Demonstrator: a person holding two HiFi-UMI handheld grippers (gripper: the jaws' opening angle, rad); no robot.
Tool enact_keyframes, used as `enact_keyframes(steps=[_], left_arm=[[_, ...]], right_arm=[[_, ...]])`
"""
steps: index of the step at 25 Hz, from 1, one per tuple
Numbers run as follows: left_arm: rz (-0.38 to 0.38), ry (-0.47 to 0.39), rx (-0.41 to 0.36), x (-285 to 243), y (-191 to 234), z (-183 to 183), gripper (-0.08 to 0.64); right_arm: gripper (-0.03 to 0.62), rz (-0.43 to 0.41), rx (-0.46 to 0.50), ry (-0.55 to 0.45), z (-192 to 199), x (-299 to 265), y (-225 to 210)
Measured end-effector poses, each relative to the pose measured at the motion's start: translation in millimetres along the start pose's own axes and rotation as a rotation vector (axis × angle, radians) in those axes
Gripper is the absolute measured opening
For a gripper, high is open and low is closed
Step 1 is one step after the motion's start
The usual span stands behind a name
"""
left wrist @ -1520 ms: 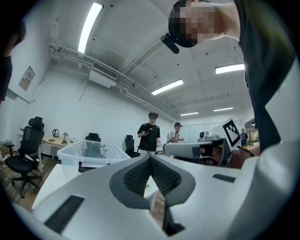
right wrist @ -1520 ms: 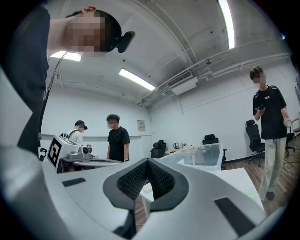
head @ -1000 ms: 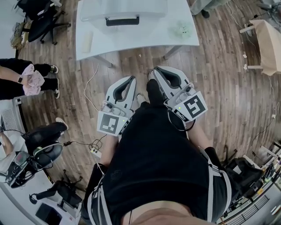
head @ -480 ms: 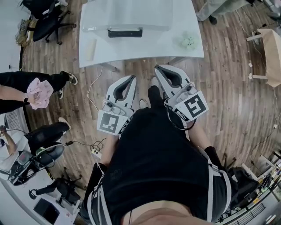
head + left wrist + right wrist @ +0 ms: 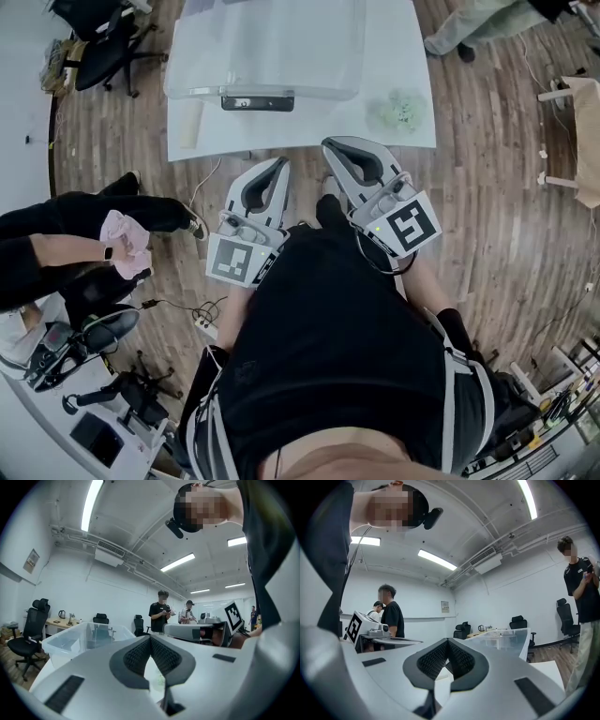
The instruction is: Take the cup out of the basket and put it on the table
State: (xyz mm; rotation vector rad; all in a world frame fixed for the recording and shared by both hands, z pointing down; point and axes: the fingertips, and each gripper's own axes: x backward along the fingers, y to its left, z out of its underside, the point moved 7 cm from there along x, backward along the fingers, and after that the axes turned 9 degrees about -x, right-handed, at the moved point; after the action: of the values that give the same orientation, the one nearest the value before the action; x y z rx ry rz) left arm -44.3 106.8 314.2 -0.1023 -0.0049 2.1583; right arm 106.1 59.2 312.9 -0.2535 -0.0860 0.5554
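Left gripper (image 5: 278, 169) and right gripper (image 5: 330, 146) are held shut and empty, close to the body, with tips aimed forward at the table (image 5: 309, 122). Just past the near table edge, the clear basket (image 5: 309, 89) is set with its long axis running side to side. No cup can be made out inside it. The left gripper is judged better lined up with its middle.

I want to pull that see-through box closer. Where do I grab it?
Probably the black handle on the near wall of the clear plastic bin, coming straight from your side. It sticks out toward you and looks narrow enough to pinch, while the walls are wide and smooth.
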Motion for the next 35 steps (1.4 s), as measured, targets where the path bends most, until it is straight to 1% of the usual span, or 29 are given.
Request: enact_keyframes(steps=[8,13,15,20,23,27,30,35], left_arm=[[-0.01,0.038,0.014,-32,-2,0,0.018],[-0.046,0.05,0.03,-36,14,6,0.018],[-0.047,0.057,0.033,-38,22,8,0.018],[-0.027,0.047,0.036,-49,40,10,0.018],[-0.007,0.036,0.041,-56,52,11,0.018],[0.01,0.026,0.04,-61,77,10,0.018],[0.029,0.024,0.047,-63,95,12,0.018],[0.064,0.003,0.037,-68,126,6,0.018]], right_arm=[[0.015,-0.015,-0.046,0.002,-4,-2,-35],[0.015,-0.019,-0.066,0.017,2,-13,-48],[0.015,-0.02,-0.062,0.025,3,-20,-50],[0.015,-0.007,-0.058,0.032,1,-38,-56],[0.015,-0.004,-0.041,0.06,2,-48,-59],[0.016,0.003,-0.013,0.088,-2,-71,-61],[0.015,0.022,-0.013,0.086,-6,-87,-61],[0.016,0.045,-0.001,0.087,-10,-116,-60]])
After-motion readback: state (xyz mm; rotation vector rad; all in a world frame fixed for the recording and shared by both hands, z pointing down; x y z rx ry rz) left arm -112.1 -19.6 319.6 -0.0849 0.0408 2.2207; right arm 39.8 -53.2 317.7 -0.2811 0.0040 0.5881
